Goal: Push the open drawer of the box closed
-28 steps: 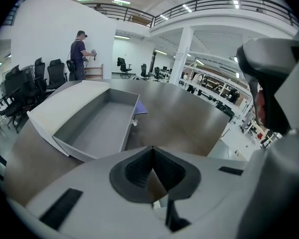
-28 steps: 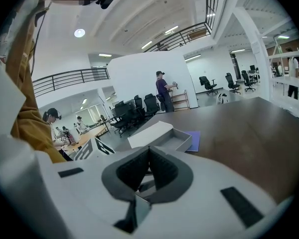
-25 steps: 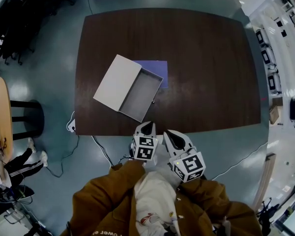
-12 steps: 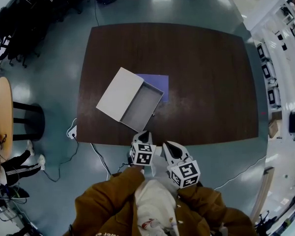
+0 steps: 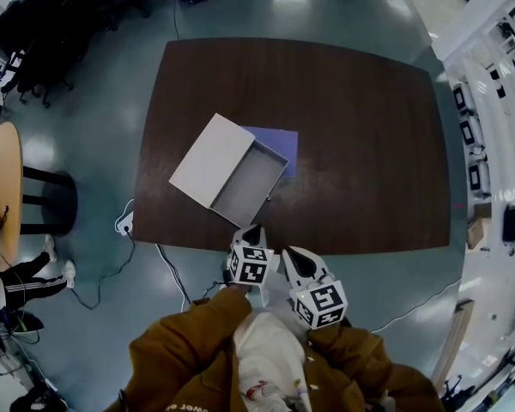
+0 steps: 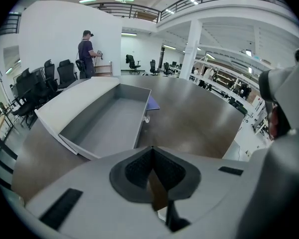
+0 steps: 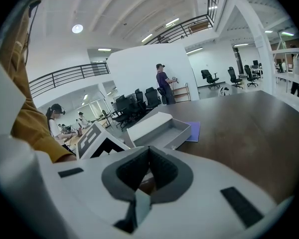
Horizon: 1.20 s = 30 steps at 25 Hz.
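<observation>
A white box (image 5: 211, 148) lies at the near left of the dark brown table (image 5: 369, 144), its grey drawer (image 5: 250, 184) pulled out toward the front edge, with a small knob (image 5: 268, 197) on its front. A purple sheet (image 5: 281, 141) pokes out from under it. My left gripper (image 5: 251, 233) hovers just off the table's front edge, below the drawer, shut on nothing. Beside it, my right gripper (image 5: 293, 257) is also shut and empty. The left gripper view looks into the drawer (image 6: 107, 126) past the left gripper (image 6: 151, 152). In the right gripper view the box (image 7: 150, 123) lies ahead of the right gripper (image 7: 148, 154).
A round wooden table (image 5: 0, 187) and a black stool (image 5: 50, 204) stand at the left. A cable (image 5: 124, 223) trails on the floor by the table's near left corner. Black office chairs (image 5: 34, 33) are at the far left. A person (image 6: 85, 51) stands far off.
The head view has shifted slightly, so the table sits a little differently in frame. Both grippers stay shut off the front edge. The drawer is open as before.
</observation>
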Tool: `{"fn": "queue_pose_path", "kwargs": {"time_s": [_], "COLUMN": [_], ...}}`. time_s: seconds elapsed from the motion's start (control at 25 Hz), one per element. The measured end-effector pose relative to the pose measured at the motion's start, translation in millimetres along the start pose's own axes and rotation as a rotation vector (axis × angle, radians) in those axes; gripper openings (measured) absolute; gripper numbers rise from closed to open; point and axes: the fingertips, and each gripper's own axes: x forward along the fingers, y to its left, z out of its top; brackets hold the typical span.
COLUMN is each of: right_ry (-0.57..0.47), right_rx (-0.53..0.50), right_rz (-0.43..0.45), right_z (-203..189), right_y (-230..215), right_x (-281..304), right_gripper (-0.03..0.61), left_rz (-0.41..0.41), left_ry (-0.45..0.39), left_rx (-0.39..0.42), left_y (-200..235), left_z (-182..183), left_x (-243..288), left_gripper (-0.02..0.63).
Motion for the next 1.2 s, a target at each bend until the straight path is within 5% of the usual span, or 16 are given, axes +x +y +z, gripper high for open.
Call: {"fn": "queue_pose_path", "kwargs": {"time_s": [0.84, 1.2], "right_ry": [0.014, 0.029], "right_rx": [0.001, 0.009], "right_rz": [-0.011, -0.040], "right_z": [2.9, -0.7], "right_y": [0.2, -11.7], "right_x": [12.5, 8.8], "right_gripper": [0.006, 0.006], "left_rz": [0.019, 0.032], "left_ry": [0.030, -0.036], "left_rx": [-0.034, -0.056], "left_y": [10.5, 4.2], "left_z": [4.7, 37.7], "left_x": [15.1, 33.4], "left_gripper": [0.006, 0.006]}}
